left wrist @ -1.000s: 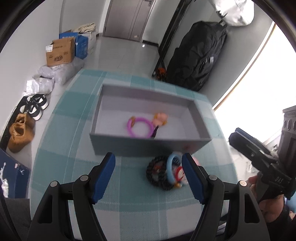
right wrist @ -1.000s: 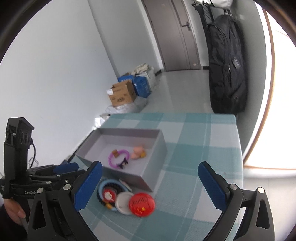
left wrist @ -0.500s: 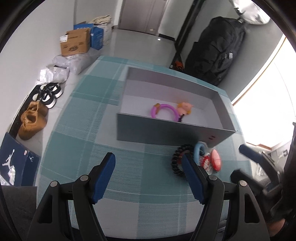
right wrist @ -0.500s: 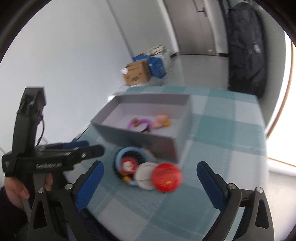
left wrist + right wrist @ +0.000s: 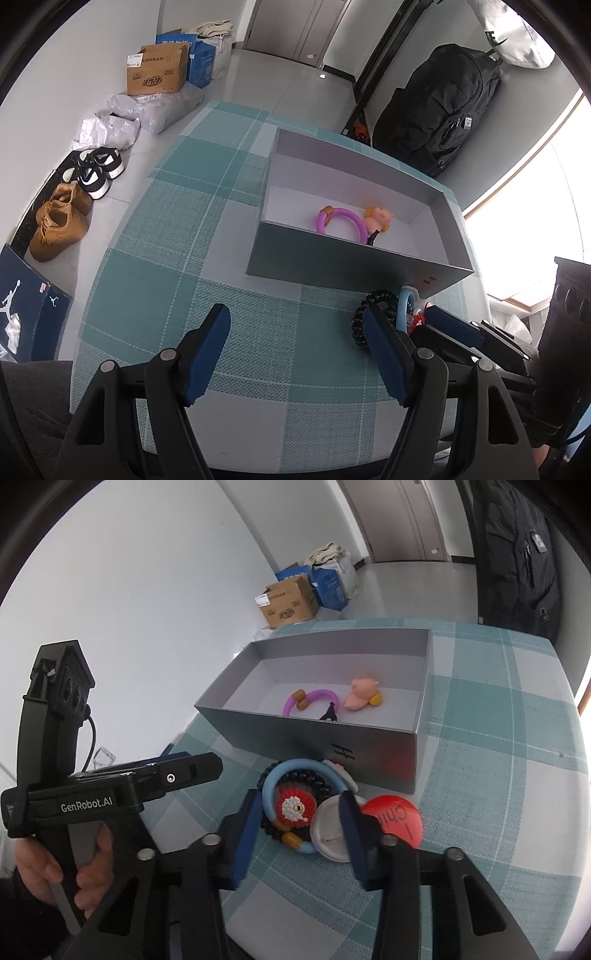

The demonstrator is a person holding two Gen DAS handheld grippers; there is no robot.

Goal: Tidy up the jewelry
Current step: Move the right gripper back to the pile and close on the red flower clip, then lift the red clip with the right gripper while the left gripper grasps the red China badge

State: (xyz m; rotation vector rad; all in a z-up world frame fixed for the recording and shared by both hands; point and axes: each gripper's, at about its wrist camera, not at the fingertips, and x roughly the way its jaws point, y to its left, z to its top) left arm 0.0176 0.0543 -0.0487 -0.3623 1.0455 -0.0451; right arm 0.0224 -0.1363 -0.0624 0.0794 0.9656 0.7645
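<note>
Because the blue bangle (image 5: 301,775) looks light, stiff and smooth, best taken across its rim, where the right gripper (image 5: 301,829) is closing around it, pads not visibly pressing yet. Lies on the woven checked tablecloth (image 5: 491,812) against the grey box (image 5: 369,746), stacked on a black beaded bracelet (image 5: 314,781) beside 2 glossy button badges (image 5: 393,819). Left gripper (image 5: 295,354) open, empty.

Left wrist view: looks steeply down over the checked tablecloth (image 5: 155,266), grey box (image 5: 354,258) ahead and right. Right wrist view: closer, lower, facing the same box (image 5: 314,731) from its opposite corner. Shared: box, purple bracelet (image 5: 340,223) (image 5: 310,701), bead pile, cardboard carton (image 5: 157,72) (image 5: 290,603).
</note>
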